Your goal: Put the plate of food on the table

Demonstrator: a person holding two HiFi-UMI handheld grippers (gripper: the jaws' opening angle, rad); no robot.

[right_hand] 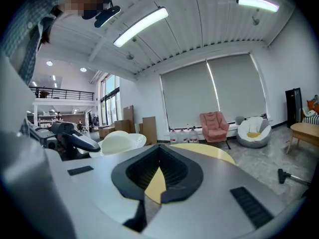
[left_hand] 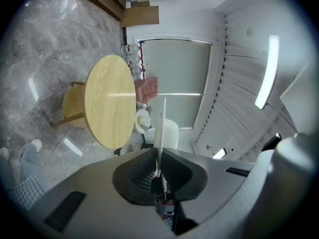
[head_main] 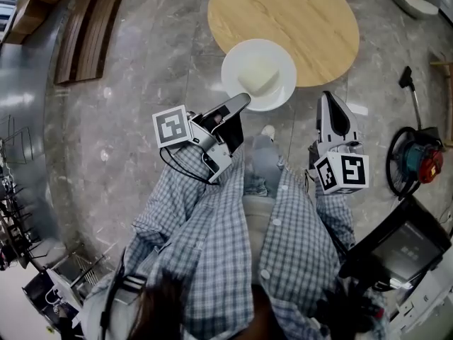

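While pinched by its rim, the plate (head_main: pixel 237 59) hangs at the counter's (head_main: pixel 283 20) edge.
The left tool (head_main: pixel 243 99) clamps the thin near rim, food (head_main: pixel 257 76) aboard; the plate looks stiff, slick, breakable and prone to tip. The right tool (head_main: pixel 328 99) is closed, empty.

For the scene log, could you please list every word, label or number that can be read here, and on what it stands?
No text can be read.
The left cube and the right cube carry only black-and-white square patterns, no letters or numbers.
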